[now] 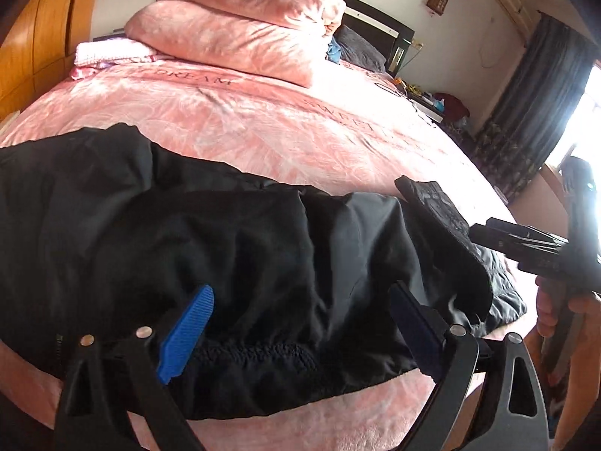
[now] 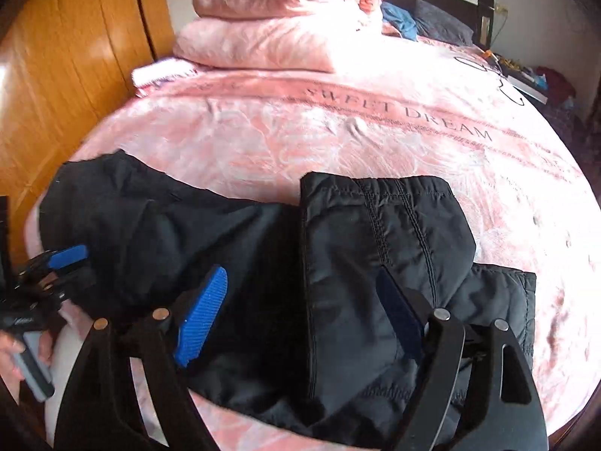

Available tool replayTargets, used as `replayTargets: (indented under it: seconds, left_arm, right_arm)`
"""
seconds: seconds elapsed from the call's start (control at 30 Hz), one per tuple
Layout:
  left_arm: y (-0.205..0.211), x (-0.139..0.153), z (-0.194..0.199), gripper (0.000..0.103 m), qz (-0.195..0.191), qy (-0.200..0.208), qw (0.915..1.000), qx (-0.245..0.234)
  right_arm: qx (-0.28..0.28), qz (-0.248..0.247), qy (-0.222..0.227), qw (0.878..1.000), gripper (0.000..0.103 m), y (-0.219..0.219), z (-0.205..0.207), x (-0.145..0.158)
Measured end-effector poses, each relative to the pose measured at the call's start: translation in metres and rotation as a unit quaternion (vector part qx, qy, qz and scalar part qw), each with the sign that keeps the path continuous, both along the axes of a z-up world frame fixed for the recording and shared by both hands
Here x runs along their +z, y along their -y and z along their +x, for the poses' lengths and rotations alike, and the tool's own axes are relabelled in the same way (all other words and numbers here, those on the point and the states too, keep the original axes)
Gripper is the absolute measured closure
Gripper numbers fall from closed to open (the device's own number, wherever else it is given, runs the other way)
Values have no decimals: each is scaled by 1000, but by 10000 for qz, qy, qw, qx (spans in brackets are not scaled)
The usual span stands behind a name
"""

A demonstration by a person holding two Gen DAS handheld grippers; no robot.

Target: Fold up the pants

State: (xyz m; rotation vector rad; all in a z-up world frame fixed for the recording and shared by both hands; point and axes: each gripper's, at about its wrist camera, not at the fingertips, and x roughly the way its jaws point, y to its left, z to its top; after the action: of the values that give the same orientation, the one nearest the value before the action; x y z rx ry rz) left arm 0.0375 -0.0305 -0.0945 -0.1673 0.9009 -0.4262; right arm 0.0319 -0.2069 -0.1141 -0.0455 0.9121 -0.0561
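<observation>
We see the bed [image 2: 375, 143], its pink cover taking most of both views, with the black pants [image 2: 233, 300] lying across its near edge from about 9 o'clock to 4 o'clock. In the right wrist view one end is already turned back on itself at 3 o'clock, the stitched waistband uppermost.

Our worry is the slippery, puffy cloth: the turned-back flap could slide off or spring open if we press or drag unevenly, and the bulk hanging near the bed's edge might slip to the floor.

The stacked pink quilts [image 1: 240, 34] at 12 o'clock are well apart and no hazard.

The left gripper [image 1: 300, 323] hovers over the crumpled middle, jaws spread wide and holding nothing; snagging one layer only would skew the fold. The right gripper [image 2: 304, 312] likewise stands released, though whether its dark right finger touches the flap we cannot quite tell.
</observation>
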Motion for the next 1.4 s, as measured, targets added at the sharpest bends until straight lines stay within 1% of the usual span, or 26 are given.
replayTargets:
  seconds: [0.07, 0.13, 0.17, 0.2, 0.23, 0.3, 0.4, 0.47, 0.53, 0.6, 0.63, 0.67, 0.73, 0.8, 0.83, 0.9, 0.97, 1.0, 1.03, 1.07, 1.13, 1.2, 1.23, 1.3, 1.37, 1.4]
  left_arm:
    - [8, -8, 1, 9, 26, -15, 10000, -29]
    - [19, -18, -2, 8, 333, -3, 9994, -43]
    - [22, -23, -2, 8, 498, 17, 9987, -62]
    - [27, -27, -3, 7, 658, 50, 9978, -111]
    - [29, -31, -4, 7, 781, 78, 9968, -148]
    - [32, -35, -7, 7, 871, 81, 9960, -196]
    - [30, -36, -8, 7, 828, 46, 9964, -197]
    - [29, -33, -9, 7, 787, 1, 9968, -163]
    - [30, -27, -11, 7, 631, -6, 9979, -109]
    - [37, -18, -16, 7, 553, 77, 9984, -101]
    - [43, -13, -19, 7, 562, 146, 9982, -159]
    - [52, -8, -23, 7, 578, 230, 9978, -249]
    - [68, -3, -27, 7, 527, 283, 9972, -452]
    - [85, -2, -29, 7, 443, 225, 9966, -662]
    - [93, -3, -29, 7, 433, 192, 9960, -752]
    - [112, -7, -33, 7, 477, 125, 9942, -960]
    - [128, -10, -38, 7, 569, 126, 9919, -1127]
    - [135, -12, -40, 7, 624, 118, 9907, -1201]
    - [141, -15, -42, 7, 691, 108, 9896, -1256]
    - [146, -17, -44, 7, 771, 105, 9887, -1280]
    - [149, -22, -46, 6, 862, 79, 9880, -1278]
    - [148, -27, -46, 6, 872, 29, 9881, -1263]
    - [147, -30, -45, 6, 883, -7, 9883, -1246]
    - [145, -34, -41, 6, 882, -65, 9884, -1236]
    - [144, -35, -40, 6, 879, -76, 9882, -1255]
    - [143, -33, -40, 6, 873, -78, 9880, -1270]
  right_arm:
    - [-257, -506, -500, 9971, 25, -8, 23, -26]
    - [-597, -877, -813, 9910, 42, -7, 39, -49]
    - [-716, -968, -819, 9893, 48, 0, 36, -57]
    - [-836, -1027, -814, 9878, 61, 5, 35, -58]
    - [-910, -943, -792, 9882, 81, 10, 33, -56]
    - [-1067, -702, -605, 9900, 96, 25, 22, -42]
    - [-1194, 249, 140, 9924, 97, 55, -20, -2]
    - [-1374, 820, 519, 9858, 97, 77, -41, 17]
    - [-1699, 1503, 728, 9712, 96, 106, -71, 23]
    - [-2014, 1997, 742, 9561, 92, 133, -99, 16]
    - [-2169, 2090, 677, 9511, 85, 144, -112, 8]
    - [-2318, 2063, 580, 9489, 82, 152, -123, 1]
    - [-2610, 2024, 422, 9429, 64, 166, -142, -17]
    - [-2716, 2214, 252, 9363, 63, 178, -159, -37]
    - [-2712, 2450, 266, 9304, 63, 185, -165, -45]
    - [-2646, 2959, 455, 9167, 62, 196, -172, -54]
    - [-2640, 3273, 564, 9055, 63, 207, -178, -52]
    - [-2614, 3349, 562, 9035, 67, 210, -179, -52]
    - [-2620, 3292, 495, 9058, 84, 212, -176, -51]
    - [-2617, 3193, 446, 9097, 90, 213, -175, -48]
    - [-2478, 3232, 498, 9119, 95, 211, -176, -43]
    - [-2363, 3165, 486, 9174, 98, 207, -178, -38]
    - [-2406, 3064, 336, 9204, 98, 206, -179, -41]
    - [-2504, 3048, 13, 9189, 97, 206, -175, -57]
    - [-2490, 3107, -51, 9173, 97, 209, -175, -67]
    - [-2404, 3094, -52, 9200, 92, 207, -175, -66]
